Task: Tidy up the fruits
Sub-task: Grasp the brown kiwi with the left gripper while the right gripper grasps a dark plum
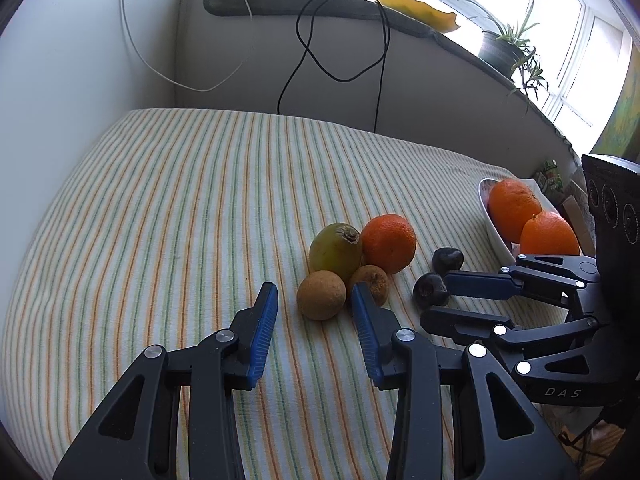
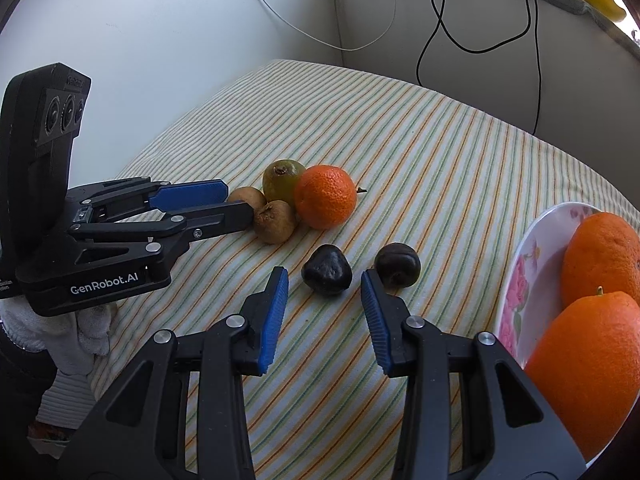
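On the striped cloth lie a green pear [image 1: 335, 251], an orange [image 1: 389, 242], two brown kiwis [image 1: 321, 295] [image 1: 373, 282] and two dark plums [image 1: 430, 289] [image 1: 448, 260]. My left gripper [image 1: 316, 304] is open and empty, its fingers just short of the near kiwi. My right gripper [image 2: 324, 294] is open and empty, its fingertips just in front of the near plum [image 2: 327, 269]; the second plum [image 2: 397, 265] lies by its right finger. A white flowered plate [image 2: 524, 280] at the right holds two oranges [image 2: 604, 258] [image 2: 584, 364].
The cloth-covered table [image 1: 180, 200] sits in a corner against white walls. Black and white cables [image 1: 320, 60] hang at the back. A sill above holds a yellow dish [image 1: 420, 10] and a potted plant [image 1: 504, 46]. Packages [image 1: 550, 176] stand behind the plate.
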`<state>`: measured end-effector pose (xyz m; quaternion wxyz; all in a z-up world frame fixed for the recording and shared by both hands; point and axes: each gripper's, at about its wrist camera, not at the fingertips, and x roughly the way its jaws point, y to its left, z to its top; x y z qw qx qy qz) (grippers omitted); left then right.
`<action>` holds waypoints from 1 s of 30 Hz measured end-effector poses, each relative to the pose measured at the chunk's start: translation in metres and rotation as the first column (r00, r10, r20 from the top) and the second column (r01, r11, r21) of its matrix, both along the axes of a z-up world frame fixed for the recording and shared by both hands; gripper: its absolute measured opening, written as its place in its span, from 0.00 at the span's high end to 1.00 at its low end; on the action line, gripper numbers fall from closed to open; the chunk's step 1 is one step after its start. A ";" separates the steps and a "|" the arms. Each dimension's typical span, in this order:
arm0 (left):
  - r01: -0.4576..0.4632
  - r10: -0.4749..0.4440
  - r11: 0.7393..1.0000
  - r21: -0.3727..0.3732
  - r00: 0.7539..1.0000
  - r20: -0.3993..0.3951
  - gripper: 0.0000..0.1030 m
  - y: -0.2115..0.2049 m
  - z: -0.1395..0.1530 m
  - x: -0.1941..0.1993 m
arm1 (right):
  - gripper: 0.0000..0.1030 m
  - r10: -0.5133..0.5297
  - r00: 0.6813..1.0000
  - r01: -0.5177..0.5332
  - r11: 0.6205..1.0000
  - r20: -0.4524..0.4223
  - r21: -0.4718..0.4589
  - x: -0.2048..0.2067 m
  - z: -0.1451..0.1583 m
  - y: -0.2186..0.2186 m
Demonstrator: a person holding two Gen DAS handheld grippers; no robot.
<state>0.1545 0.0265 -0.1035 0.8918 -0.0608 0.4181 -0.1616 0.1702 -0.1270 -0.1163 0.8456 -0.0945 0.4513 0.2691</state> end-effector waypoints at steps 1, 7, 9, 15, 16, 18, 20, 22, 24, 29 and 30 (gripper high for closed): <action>0.004 -0.004 1.000 -0.002 1.000 0.000 0.64 0.000 0.000 0.000 | 0.61 0.001 1.000 -0.001 1.000 0.003 -0.004 0.000 0.000 0.001; 0.029 -0.029 0.999 -0.019 1.000 -0.003 0.69 -0.003 0.000 -0.002 | 0.68 0.010 1.000 -0.010 1.000 0.002 -0.011 0.003 -0.003 0.005; 0.025 -0.025 0.999 -0.026 1.000 -0.003 0.72 -0.002 0.000 -0.001 | 0.71 0.011 1.000 -0.011 1.000 0.000 -0.010 0.004 -0.003 0.005; 0.021 -0.021 1.000 -0.018 1.000 0.005 0.78 -0.004 -0.001 -0.002 | 0.74 0.009 1.000 -0.009 1.000 0.006 -0.015 0.002 -0.003 0.006; 0.022 -0.022 1.000 -0.016 1.000 0.007 0.78 -0.004 -0.001 -0.003 | 0.74 0.009 1.000 -0.009 1.000 0.008 -0.016 0.002 -0.003 0.006; 0.018 -0.018 1.000 -0.018 1.000 0.011 0.78 -0.004 0.000 -0.004 | 0.74 0.009 1.000 -0.009 1.000 0.009 -0.015 0.001 -0.002 0.006; 0.014 -0.014 1.000 -0.023 1.000 0.015 0.78 -0.003 0.001 -0.006 | 0.74 0.008 1.000 -0.008 1.000 0.010 -0.009 0.000 0.000 0.006; 0.010 -0.009 0.999 -0.031 1.000 0.018 0.78 -0.001 0.002 -0.007 | 0.74 0.008 1.000 -0.008 1.000 0.013 -0.004 -0.001 0.002 0.005; 0.007 -0.006 0.999 -0.034 1.000 0.022 0.78 0.000 0.004 -0.009 | 0.74 0.007 1.000 -0.007 1.000 0.015 0.001 -0.003 0.004 0.004; 0.000 0.002 0.999 -0.044 0.999 0.036 0.78 0.001 0.010 -0.015 | 0.74 0.003 1.000 -0.003 1.000 0.023 0.025 -0.008 0.011 0.001; 0.000 0.002 0.999 -0.048 0.999 0.041 0.78 0.001 0.012 -0.016 | 0.74 0.002 1.000 -0.003 1.000 0.026 0.031 -0.010 0.014 0.000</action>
